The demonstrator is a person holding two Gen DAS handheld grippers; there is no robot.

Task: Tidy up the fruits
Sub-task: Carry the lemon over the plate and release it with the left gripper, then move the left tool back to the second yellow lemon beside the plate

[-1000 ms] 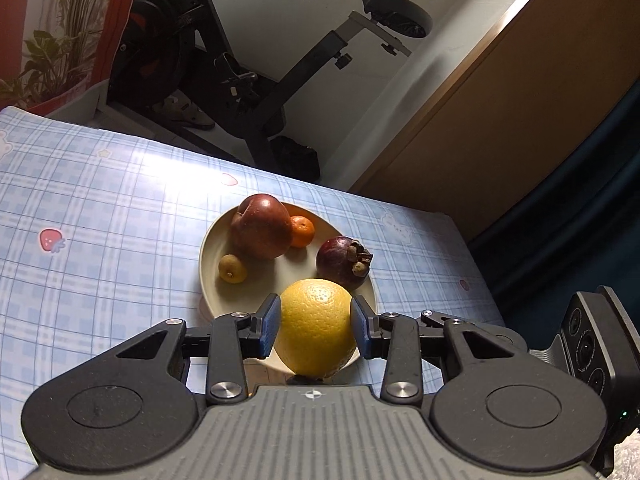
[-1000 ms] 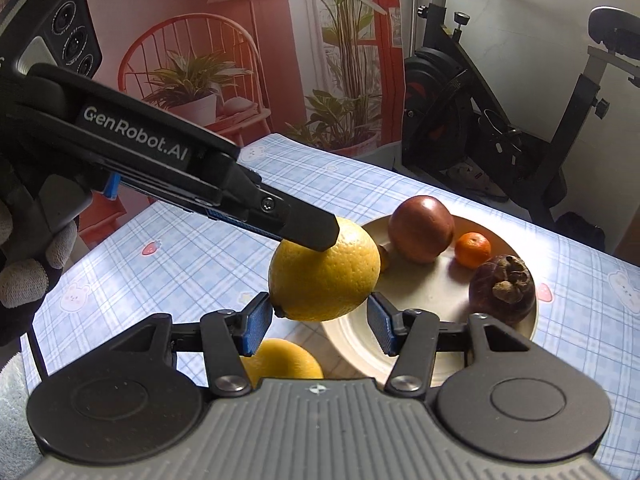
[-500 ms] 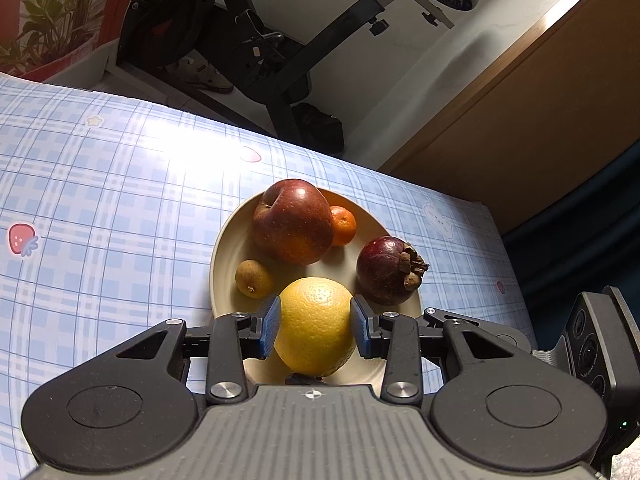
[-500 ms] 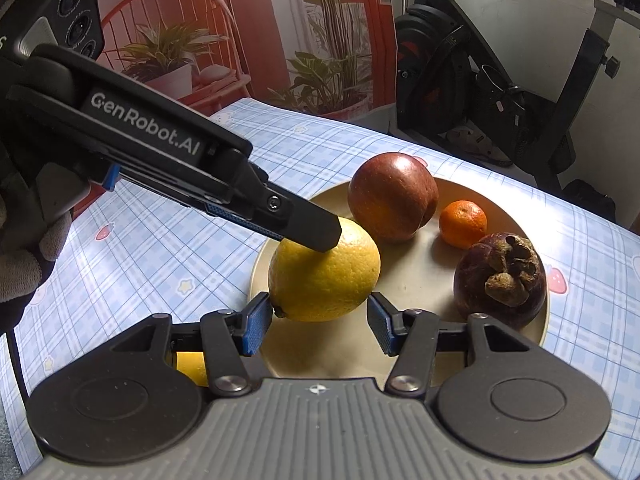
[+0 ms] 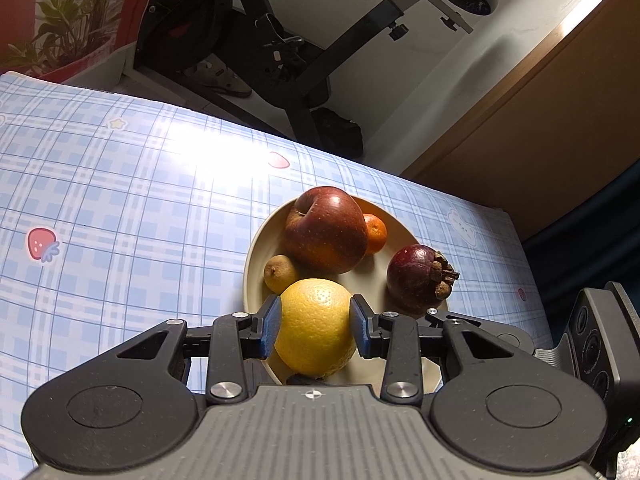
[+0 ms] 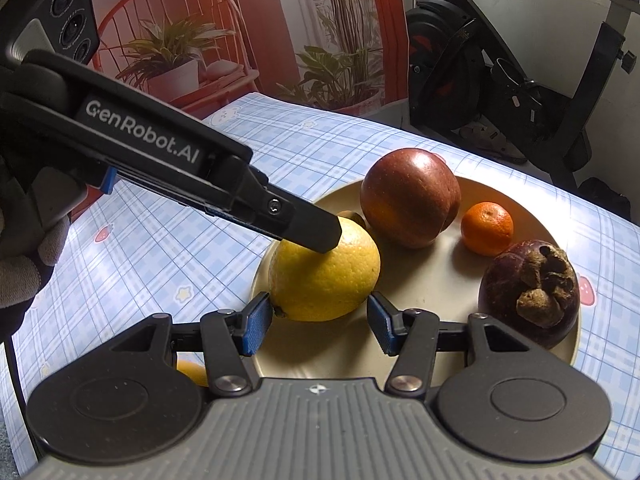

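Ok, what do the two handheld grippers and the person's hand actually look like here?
Both grippers, the left gripper and the right gripper, are black with ribbed grey bodies, silver screws and blue finger pads. The left one carries white GenRobot.AI lettering and a three-lens camera block. The hand wears a grey and black glove.

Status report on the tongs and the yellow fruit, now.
Left tongs shut on yellow citrus, low over plate. Right tongs open, empty. Apple, mangosteen, small brown fruit crowd the plate.

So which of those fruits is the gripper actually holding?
The big yellow citrus at the plate's near edge. The left gripper pinches it between blue pads; the red apple, small orange, mangosteen and little brown fruit lie untouched.
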